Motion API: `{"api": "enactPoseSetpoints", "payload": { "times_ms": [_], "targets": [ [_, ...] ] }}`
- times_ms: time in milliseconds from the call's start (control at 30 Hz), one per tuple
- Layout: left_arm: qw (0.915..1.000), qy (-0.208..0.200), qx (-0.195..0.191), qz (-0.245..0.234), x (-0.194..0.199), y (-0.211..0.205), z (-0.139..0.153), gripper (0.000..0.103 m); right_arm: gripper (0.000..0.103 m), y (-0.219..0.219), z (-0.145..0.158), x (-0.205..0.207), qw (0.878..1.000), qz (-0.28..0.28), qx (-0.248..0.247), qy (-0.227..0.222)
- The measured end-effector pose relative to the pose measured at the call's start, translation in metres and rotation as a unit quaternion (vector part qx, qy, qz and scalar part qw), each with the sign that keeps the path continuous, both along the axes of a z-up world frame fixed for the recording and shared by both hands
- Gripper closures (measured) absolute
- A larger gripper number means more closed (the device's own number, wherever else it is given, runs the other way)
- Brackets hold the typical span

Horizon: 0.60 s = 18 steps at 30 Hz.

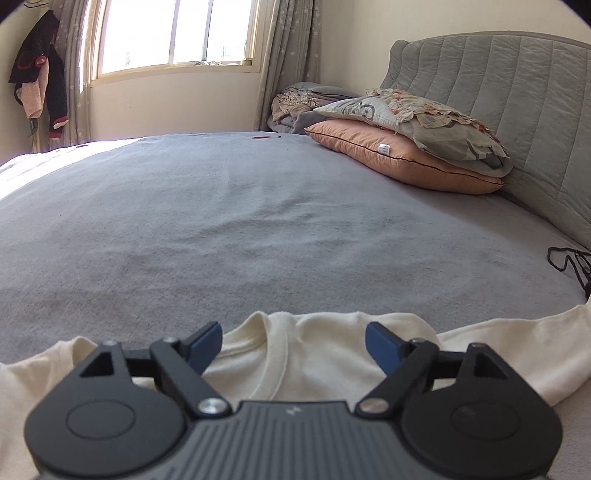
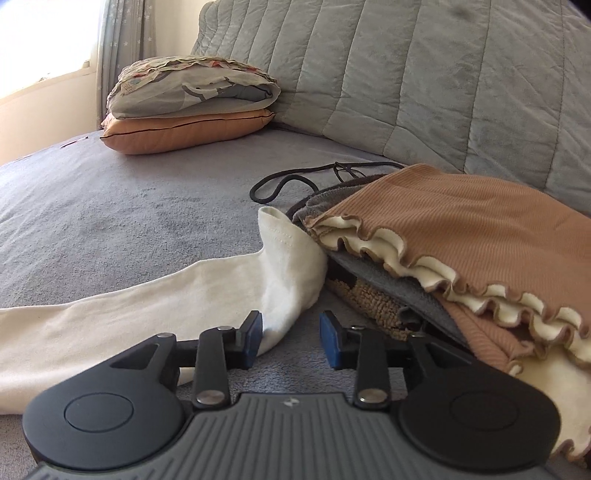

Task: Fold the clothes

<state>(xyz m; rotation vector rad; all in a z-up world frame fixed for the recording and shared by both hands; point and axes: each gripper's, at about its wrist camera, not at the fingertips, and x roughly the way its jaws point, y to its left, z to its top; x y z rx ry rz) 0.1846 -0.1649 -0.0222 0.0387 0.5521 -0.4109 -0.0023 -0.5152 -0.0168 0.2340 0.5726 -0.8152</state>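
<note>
Cream long-sleeved top (image 1: 317,354): lies flat on the grey bed cover (image 1: 221,221), collar toward the middle of the bed, at the near edge in the left wrist view; one sleeve (image 2: 155,295) runs out across the cover in the right wrist view, its cuff end turned up against a heap of other garments

Left gripper (image 1: 293,347): jaws spread wide, blue pads either side of the collar area and above the cloth, nothing pinched between them

Right gripper (image 2: 291,341): jaws part-way apart, the left pad just beside the sleeve's lower edge, bare bed cover showing in the gap; no cloth gripped

Garment heap: brown ribbed piece with cream ruffled hem (image 2: 461,236) on top, grey cloth (image 2: 399,284) and a tan fleecy item (image 2: 373,302) beneath; sits against the grey quilted headboard (image 2: 424,74)

Black cord (image 2: 295,177): looped on the cover, just behind the heap

Pillows: orange pillow (image 1: 399,158) lowest, patterned grey pillow (image 1: 436,114) stacked on it, at the head of the bed, well apart from the top

Folded bedding (image 1: 295,107): in the corner beyond the pillows

Window (image 1: 173,33): bright, grey curtains at both sides

Dark and pink clothing (image 1: 37,74): hangs at far left wall
</note>
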Motion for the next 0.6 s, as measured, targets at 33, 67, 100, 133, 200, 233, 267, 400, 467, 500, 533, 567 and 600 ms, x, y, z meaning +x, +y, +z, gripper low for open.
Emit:
{"api": "enactPoseSetpoints", "payload": {
  "times_ms": [33,67,100,133,200,233,267,400,467,500,533,567,600],
  "targets": [
    [1.0000,0.002,0.010,-0.002,-0.010,0.003,0.006,0.014,0.059,0.002,0.005,-0.006,1.000,-0.002,0.014,-0.007],
    [0.9999,0.006,0.015,0.000,-0.017,0.006,0.010,0.013,0.059,0.003,0.009,-0.010,1.000,-0.002,0.025,-0.013],
    [0.9998,0.009,0.017,0.000,-0.023,0.010,0.014,0.012,0.059,0.005,0.014,-0.015,0.999,-0.002,0.041,-0.023],
    [0.9997,0.014,0.018,0.003,-0.030,0.017,0.018,0.011,0.057,0.009,0.018,-0.019,0.998,0.000,0.054,-0.032],
    [0.9996,0.021,0.017,0.009,-0.045,0.032,0.025,0.009,0.050,0.016,0.024,-0.024,0.996,0.008,0.072,-0.042],
    [0.9996,0.023,0.013,0.014,-0.053,0.042,0.027,0.009,0.049,0.022,0.028,-0.026,0.996,0.014,0.080,-0.047],
    [0.9995,0.024,0.008,0.019,-0.062,0.051,0.029,0.008,0.049,0.027,0.031,-0.028,0.995,0.019,0.089,-0.051],
    [0.9994,0.031,0.014,0.010,-0.099,0.082,0.024,0.008,0.047,0.045,0.043,-0.035,0.988,0.055,0.126,-0.068],
    [0.9991,0.037,0.019,0.001,-0.119,0.099,0.015,0.008,0.047,0.056,0.050,-0.040,0.985,0.068,0.140,-0.079],
    [0.9990,0.042,0.018,0.000,-0.129,0.108,0.010,0.008,0.047,0.061,0.053,-0.042,0.983,0.075,0.145,-0.083],
    [0.9988,0.046,0.015,0.000,-0.139,0.119,0.004,0.008,0.047,0.068,0.055,-0.044,0.982,0.084,0.148,-0.084],
    [0.9986,0.050,0.012,-0.002,-0.149,0.130,-0.003,0.008,0.047,0.078,0.057,-0.045,0.981,0.096,0.147,-0.083],
    [0.9984,0.055,0.010,-0.004,-0.157,0.138,-0.009,0.008,0.047,0.087,0.059,-0.046,0.980,0.108,0.145,-0.081]
  ]
}}
